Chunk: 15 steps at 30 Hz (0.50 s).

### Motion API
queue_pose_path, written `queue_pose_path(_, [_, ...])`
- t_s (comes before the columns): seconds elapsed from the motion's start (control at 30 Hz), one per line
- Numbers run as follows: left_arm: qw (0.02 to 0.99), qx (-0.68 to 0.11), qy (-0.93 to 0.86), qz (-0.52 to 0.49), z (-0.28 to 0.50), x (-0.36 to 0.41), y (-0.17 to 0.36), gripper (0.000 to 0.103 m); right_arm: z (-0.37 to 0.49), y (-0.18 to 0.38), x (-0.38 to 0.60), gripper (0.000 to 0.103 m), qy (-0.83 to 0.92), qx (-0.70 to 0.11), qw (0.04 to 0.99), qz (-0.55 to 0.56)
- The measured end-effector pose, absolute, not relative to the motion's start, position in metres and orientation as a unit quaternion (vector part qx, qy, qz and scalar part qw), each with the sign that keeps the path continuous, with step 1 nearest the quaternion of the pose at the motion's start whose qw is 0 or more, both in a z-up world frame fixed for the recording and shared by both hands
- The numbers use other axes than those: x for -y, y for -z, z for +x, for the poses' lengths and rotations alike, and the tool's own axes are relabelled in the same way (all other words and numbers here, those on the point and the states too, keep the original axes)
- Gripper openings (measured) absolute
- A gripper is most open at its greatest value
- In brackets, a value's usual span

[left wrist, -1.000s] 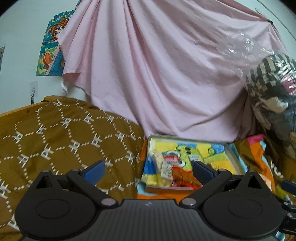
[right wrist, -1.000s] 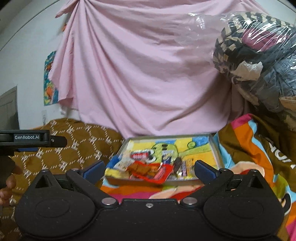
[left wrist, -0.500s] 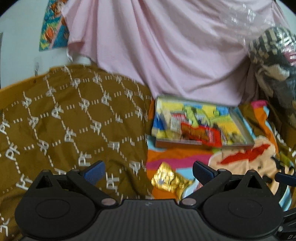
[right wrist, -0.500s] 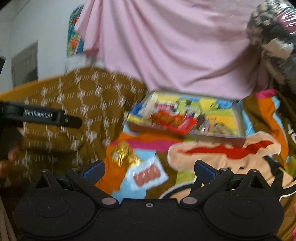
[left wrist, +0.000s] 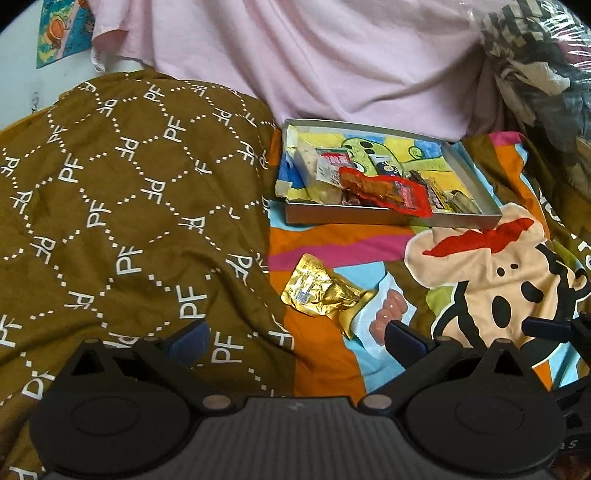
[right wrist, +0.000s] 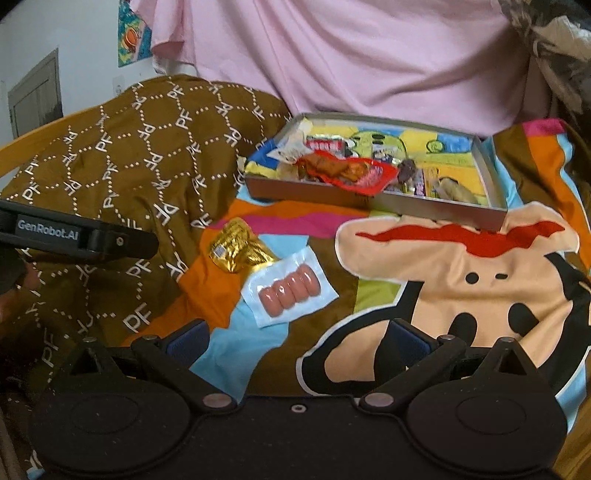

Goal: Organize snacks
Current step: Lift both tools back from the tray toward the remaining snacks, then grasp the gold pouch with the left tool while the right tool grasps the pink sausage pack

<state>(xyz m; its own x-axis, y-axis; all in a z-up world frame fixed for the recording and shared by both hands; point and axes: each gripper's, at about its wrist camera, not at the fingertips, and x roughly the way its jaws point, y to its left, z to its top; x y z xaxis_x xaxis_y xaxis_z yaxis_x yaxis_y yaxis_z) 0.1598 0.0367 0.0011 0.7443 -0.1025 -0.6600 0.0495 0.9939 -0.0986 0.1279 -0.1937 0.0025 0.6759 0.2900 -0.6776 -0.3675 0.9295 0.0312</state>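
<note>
Gold packet (right wrist: 236, 251) touches sausage pack (right wrist: 290, 291), apart from snack tray (right wrist: 373, 201).

We read this as a home bedroom, not a lab or shop. Surface is a bed: soft cartoon-print sheet (right wrist: 461, 266) with a brown quilt (left wrist: 122, 206) bunched up beside it, monogram pattern. Pink cloth (left wrist: 332, 55) drapes over the back wall, and a cartoon poster (left wrist: 61, 31) hangs on the white wall next to it. Plastic-wrapped bundle of clothes (left wrist: 535, 55) sits far right. We also see a wall outlet (right wrist: 119, 88) and a grey framed panel (right wrist: 35, 94) on the left wall. A colourful tin tray (right wrist: 436, 210) of snacks lies directly on the bedding.
</note>
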Motion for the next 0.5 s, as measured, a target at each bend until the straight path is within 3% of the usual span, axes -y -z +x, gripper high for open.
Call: queue_pose_path(0.5, [0.93,-0.361,0.061,-0.022,0.185,-0.025,0.007,0.103,0.144,0.018,0.184,0.102,-0.176,-0.384,0.903,-0.072])
